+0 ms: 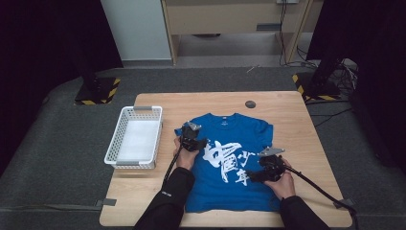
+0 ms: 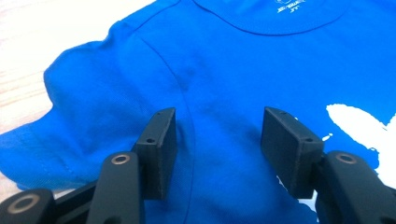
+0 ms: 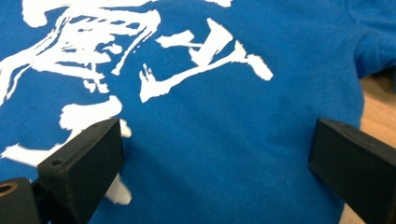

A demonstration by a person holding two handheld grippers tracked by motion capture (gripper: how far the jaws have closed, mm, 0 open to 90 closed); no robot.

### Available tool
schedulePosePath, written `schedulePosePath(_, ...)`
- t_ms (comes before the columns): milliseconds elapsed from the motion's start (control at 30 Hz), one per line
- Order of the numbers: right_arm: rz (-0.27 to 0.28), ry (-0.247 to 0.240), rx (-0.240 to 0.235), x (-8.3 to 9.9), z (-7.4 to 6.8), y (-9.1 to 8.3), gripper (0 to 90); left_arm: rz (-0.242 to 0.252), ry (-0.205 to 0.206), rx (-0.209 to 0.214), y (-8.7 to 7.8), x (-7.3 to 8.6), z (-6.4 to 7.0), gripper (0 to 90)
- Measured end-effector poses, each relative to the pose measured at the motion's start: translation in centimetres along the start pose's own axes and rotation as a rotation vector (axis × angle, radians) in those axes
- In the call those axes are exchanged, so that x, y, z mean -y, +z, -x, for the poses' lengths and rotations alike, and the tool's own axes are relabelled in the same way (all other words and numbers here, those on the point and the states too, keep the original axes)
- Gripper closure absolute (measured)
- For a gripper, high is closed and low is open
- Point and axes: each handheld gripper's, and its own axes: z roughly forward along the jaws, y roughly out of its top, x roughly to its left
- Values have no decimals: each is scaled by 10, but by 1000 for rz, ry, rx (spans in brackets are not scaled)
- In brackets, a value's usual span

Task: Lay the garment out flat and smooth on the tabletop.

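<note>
Left gripper view: left gripper [image 2: 217,149] has its jaws spread apart with nothing between them, poised over the seam where the sleeve joins the body of the blue T-shirt [image 2: 233,74]; likely lined up to pinch the cloth at that shoulder. Right gripper view: right gripper [image 3: 217,163] also gapes wide and empty, low over the shirt front just beside the white print [image 3: 93,51], near the side edge where the wooden table [image 3: 373,102] shows. High view: shirt lies flat, face up, collar away from the person, at the table's middle; spread out so both tools can take it at once, probably for folding. Both forearms come in from the near edge, left hand [image 1: 186,155] at the shirt's left shoulder, right hand [image 1: 283,181] lower on its right side. White basket [image 1: 135,137] sits just left of the shirt, empty, presumably the destination.
</note>
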Motion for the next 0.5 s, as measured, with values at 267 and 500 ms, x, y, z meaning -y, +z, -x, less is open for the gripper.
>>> schedulePosePath(267,21,16,24,-10,8,12,28,35,-7,-7,7,-2,-7,433)
schedulePosePath(500,8,28,40,-17,11,6,23,3,-34,57,-5,-7,-13,358)
